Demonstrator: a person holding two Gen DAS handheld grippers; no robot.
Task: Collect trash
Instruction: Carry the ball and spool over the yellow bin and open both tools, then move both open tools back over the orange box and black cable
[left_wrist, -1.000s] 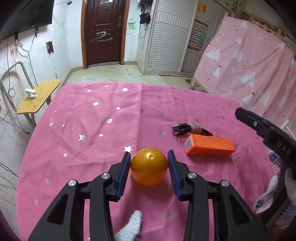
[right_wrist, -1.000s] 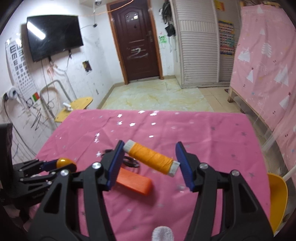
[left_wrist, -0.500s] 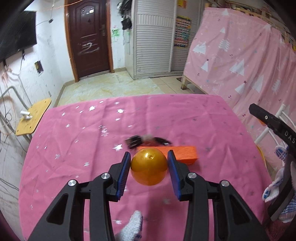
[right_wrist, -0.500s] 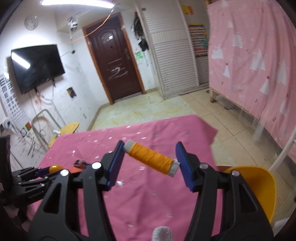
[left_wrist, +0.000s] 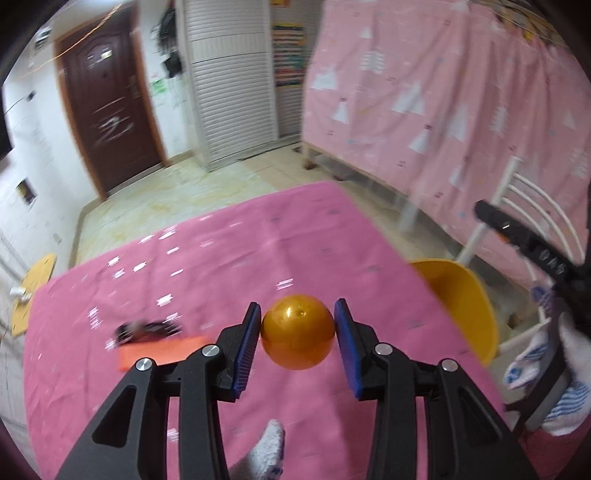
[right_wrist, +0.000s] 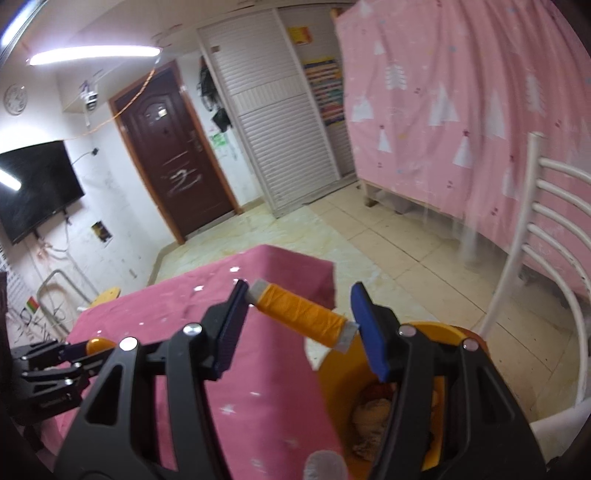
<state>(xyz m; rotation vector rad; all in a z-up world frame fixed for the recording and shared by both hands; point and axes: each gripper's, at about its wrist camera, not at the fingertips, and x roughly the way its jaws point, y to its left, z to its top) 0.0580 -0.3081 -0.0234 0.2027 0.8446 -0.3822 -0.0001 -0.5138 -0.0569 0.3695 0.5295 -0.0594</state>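
Note:
My left gripper is shut on a shiny orange ball and holds it above the pink tablecloth. My right gripper is shut on an orange thread spool, held slantwise above the rim of a yellow bin beside the table. The bin also shows in the left wrist view, past the table's right edge, with scraps inside it. An orange box and a dark object lie on the cloth to the left of the ball.
A white chair stands right of the bin. A pink curtain hangs behind it. A yellow stool stands off the table's left side. The left gripper with the ball shows at the left in the right wrist view.
Both grippers have lifted and swung right with their loads. The spool is now over the yellow bin; the ball has moved off the cloth toward the table's right edge.

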